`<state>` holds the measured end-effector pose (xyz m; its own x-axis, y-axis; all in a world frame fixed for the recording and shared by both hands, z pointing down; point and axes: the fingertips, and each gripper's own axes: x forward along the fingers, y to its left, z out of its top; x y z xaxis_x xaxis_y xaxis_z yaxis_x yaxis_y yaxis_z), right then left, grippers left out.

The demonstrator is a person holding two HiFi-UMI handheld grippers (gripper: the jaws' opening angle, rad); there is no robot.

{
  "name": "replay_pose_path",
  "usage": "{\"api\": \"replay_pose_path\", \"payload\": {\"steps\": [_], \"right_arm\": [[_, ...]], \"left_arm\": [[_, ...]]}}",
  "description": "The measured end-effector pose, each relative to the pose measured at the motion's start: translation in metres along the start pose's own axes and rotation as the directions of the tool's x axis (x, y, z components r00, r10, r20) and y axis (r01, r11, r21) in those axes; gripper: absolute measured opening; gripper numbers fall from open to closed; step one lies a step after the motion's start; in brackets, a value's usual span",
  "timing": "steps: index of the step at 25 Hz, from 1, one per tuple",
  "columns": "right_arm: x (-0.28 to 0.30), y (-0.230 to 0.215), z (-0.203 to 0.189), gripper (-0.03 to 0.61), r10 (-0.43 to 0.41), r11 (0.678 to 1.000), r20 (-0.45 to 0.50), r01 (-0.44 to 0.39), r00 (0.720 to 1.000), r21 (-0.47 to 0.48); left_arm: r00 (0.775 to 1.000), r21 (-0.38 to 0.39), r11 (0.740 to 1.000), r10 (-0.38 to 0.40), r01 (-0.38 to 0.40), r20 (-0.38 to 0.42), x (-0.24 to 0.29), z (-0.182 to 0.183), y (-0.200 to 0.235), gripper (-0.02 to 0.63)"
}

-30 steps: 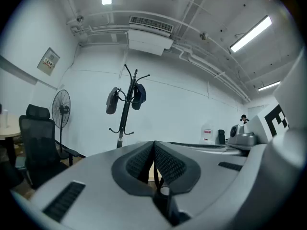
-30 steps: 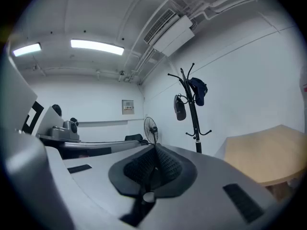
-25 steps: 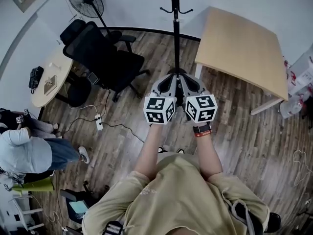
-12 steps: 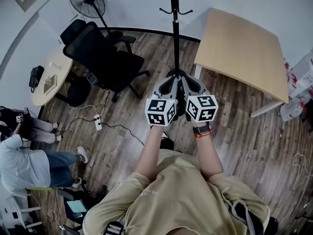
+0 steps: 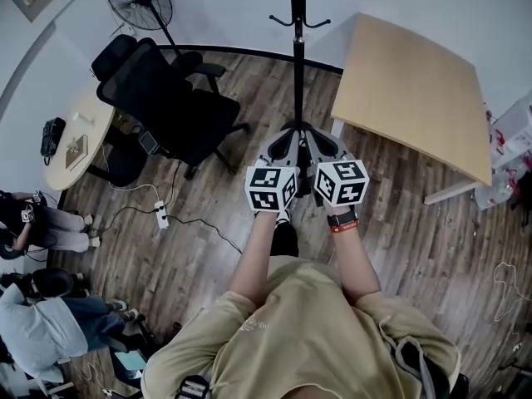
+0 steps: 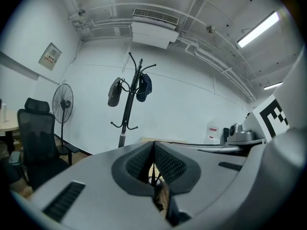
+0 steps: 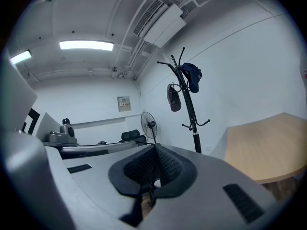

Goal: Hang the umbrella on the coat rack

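Near, holds left gripper (image 6: 153, 146) and right gripper (image 7: 154, 150) side by side, each clenched on nothing; far, by the wall, faces the coat rack (image 6: 128, 107); finds what looks like the umbrella (image 6: 114, 92) high on a left hook, grey, folded short, hanging upright beside a dark cap (image 6: 144, 86); seems already hung, with only backing away left.

The floor (image 5: 199, 248) is showing grained wooden planks with a low sheen. The counter (image 5: 416, 81) is looking like smooth, pale, matt wood. The coat rack (image 5: 297, 65) is reading as black metal. The left claw (image 6: 153, 145) and right claw (image 7: 156, 147) are showing matt grey plastic shells and dark ribbed pads (image 6: 170, 165).
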<state>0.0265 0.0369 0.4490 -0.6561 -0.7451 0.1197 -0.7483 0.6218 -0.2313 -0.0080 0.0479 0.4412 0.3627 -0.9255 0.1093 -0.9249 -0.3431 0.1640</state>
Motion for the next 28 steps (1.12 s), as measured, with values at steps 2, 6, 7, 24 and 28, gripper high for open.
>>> {"api": "replay_pose_path", "payload": {"steps": [2,6,7,24,28], "right_arm": [[0.022,-0.006,0.004,0.015,0.003,1.000,-0.008,-0.003,1.000,-0.004],[0.061,-0.021,0.015,0.015,-0.005,1.000,-0.013,0.005,1.000,-0.003],[0.070,-0.026,0.018,0.015,-0.009,1.000,-0.013,0.009,1.000,-0.003],[0.189,-0.110,0.036,0.015,-0.131,0.990,-0.040,0.133,0.991,0.036],[0.213,-0.128,0.037,0.015,-0.161,0.985,-0.029,0.163,0.986,0.054]], "left_arm": [[1.000,-0.008,1.000,0.006,-0.006,-0.003,0.018,0.005,0.017,0.026],[1.000,-0.016,1.000,-0.002,0.001,-0.008,0.052,0.015,0.043,0.026],[1.000,-0.017,1.000,-0.005,0.005,-0.009,0.061,0.018,0.049,0.026],[0.991,-0.027,0.992,-0.122,0.120,-0.056,0.198,0.028,0.109,0.026],[0.988,-0.023,0.990,-0.141,0.140,-0.063,0.224,0.027,0.123,0.026]]}}
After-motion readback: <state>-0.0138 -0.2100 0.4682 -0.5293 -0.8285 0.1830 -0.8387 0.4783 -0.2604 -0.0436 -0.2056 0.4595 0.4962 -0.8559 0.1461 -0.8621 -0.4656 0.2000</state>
